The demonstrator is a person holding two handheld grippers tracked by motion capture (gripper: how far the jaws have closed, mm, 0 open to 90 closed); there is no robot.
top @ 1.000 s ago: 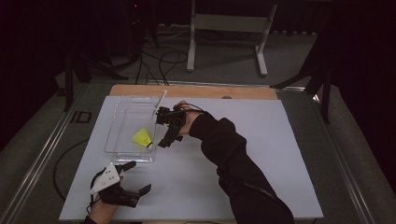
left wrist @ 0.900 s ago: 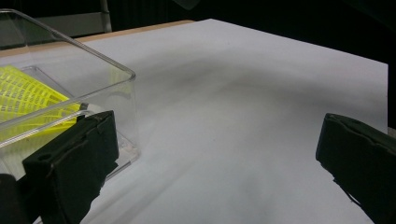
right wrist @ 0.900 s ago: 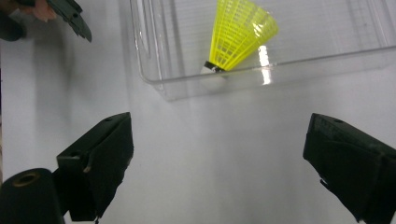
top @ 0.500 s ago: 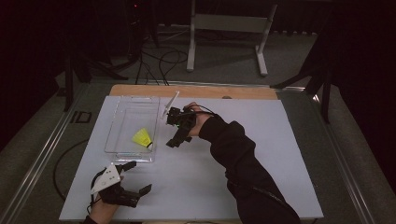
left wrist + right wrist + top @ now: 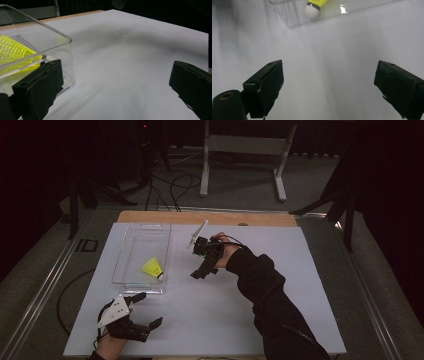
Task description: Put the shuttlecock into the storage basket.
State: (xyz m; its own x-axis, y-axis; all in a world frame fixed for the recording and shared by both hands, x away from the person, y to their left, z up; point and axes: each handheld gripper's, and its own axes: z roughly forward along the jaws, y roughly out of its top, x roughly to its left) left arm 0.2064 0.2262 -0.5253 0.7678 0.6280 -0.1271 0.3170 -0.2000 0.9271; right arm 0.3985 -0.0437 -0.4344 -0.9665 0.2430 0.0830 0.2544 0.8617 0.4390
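A clear plastic box (image 5: 134, 245) lies on the left part of the white board, and a yellow shuttlecock (image 5: 152, 268) rests inside it near the front right corner. My right gripper (image 5: 204, 272) hovers just right of the box, open and holding nothing, jaws pointing down toward the board. From the right gripper view (image 5: 329, 85) the shuttlecock's white cork (image 5: 312, 10) shows through the box wall (image 5: 287, 17) ahead. My left gripper (image 5: 148, 310) rests open near the board's front left, just in front of the box. In the left gripper view (image 5: 115, 87) the box corner (image 5: 67, 55) and yellow skirt (image 5: 15, 51) sit at left.
The white board (image 5: 280, 285) covers most of the table, with a wooden strip (image 5: 260, 218) along its far edge. A metal stand (image 5: 245, 150) and cables lie on the floor beyond. The board's right half holds only the person's dark sleeve (image 5: 270, 300).
My right gripper has drawn back from over the box, moving right and toward the near side. The shuttlecock stays in the box. The left gripper has not moved.
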